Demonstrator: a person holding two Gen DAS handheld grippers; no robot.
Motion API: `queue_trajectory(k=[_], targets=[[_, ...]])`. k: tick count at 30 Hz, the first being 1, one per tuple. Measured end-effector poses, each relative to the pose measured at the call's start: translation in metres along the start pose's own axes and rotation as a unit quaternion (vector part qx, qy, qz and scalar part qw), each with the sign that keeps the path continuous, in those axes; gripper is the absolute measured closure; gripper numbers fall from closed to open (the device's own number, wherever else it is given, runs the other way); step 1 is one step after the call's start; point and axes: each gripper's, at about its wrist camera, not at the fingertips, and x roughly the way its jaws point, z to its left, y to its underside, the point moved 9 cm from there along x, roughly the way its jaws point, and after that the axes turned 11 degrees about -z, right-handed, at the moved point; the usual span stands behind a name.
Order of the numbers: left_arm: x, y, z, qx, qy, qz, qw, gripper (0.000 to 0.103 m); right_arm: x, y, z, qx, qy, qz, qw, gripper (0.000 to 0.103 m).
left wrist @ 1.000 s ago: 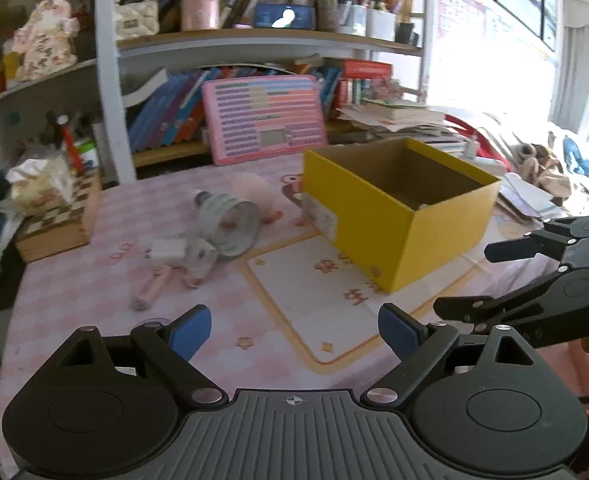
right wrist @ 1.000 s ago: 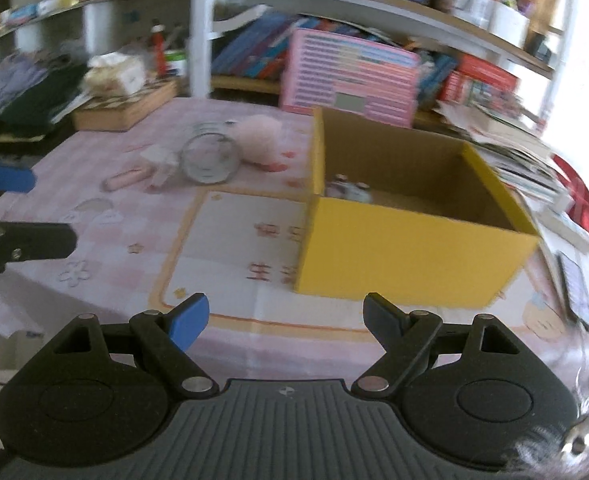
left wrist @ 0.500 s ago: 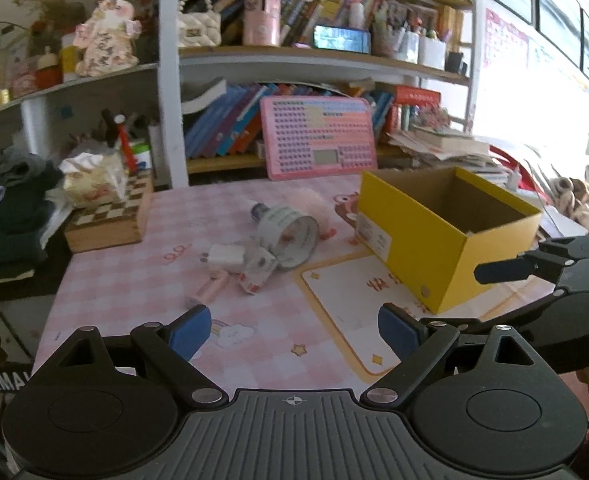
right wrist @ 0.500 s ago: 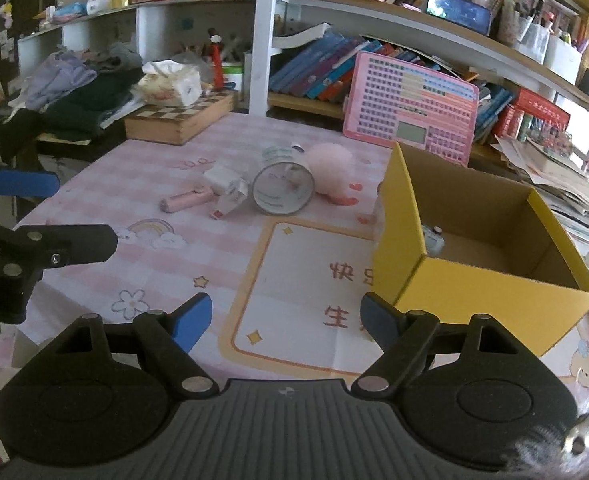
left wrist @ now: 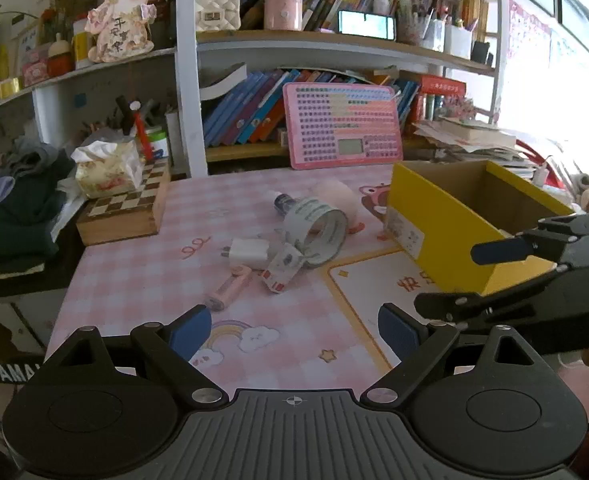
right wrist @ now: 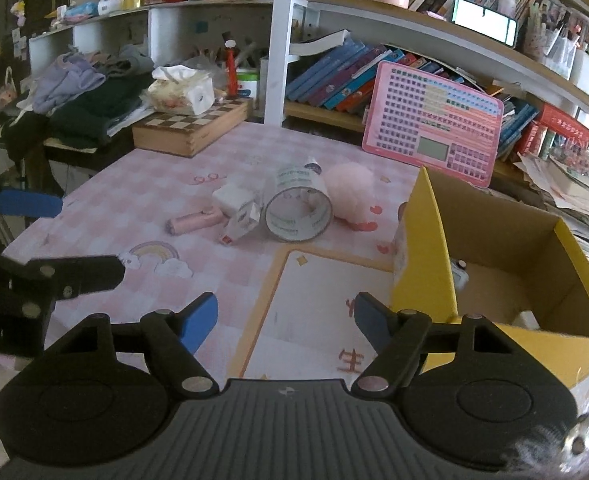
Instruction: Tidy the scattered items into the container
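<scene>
— Both views have drawn back since a second ago, so more of the pink checked worktop (left wrist: 142, 264) shows. And the jaws?

— Left hand-held gripper (left wrist: 294, 330) wide, nothing between. Right hand-held gripper (right wrist: 286, 320) has just been closing a little, also with nothing between its pads.

— The scattered things?

— Ahead of both: tape roll (right wrist: 298, 208), white charger (left wrist: 248, 252), pink tube (left wrist: 230, 288), pink plush (right wrist: 350, 196), clustered. Yellow box (right wrist: 426, 256) stands just ahead-right of the right hand-held gripper.
</scene>
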Motion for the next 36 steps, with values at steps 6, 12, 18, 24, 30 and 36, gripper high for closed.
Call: queue_trajectory(k=[6, 12, 18, 24, 30, 36], targets=[[0.022, -0.005, 0.005, -0.001, -0.005, 0.007, 1.0, 0.01, 0.023, -0.01, -0.003, 0.001, -0.015, 0.005, 1.0, 0.029], [0.044, -0.007, 0.006, -0.002, -0.005, 0.015, 0.9999, 0.011, 0.044, -0.017, -0.009, -0.002, -0.023, 0.015, 1.0, 0.029], [0.065, -0.011, 0.01, 0.001, -0.01, 0.019, 0.9998, 0.011, 0.067, -0.024, -0.018, 0.013, -0.026, 0.025, 0.999, 0.029], [0.089, -0.011, 0.018, -0.001, -0.019, 0.027, 0.9994, 0.012, 0.092, -0.03, -0.028, 0.036, -0.027, 0.04, 0.998, 0.03], [0.104, -0.007, 0.028, 0.005, -0.031, 0.039, 0.9988, 0.015, 0.112, -0.039, -0.031, 0.038, -0.036, 0.047, 0.998, 0.03], [0.121, 0.007, 0.049, -0.009, -0.051, 0.068, 0.9963, 0.034, 0.136, -0.038, -0.034, 0.025, -0.024, 0.071, 0.997, 0.038]])
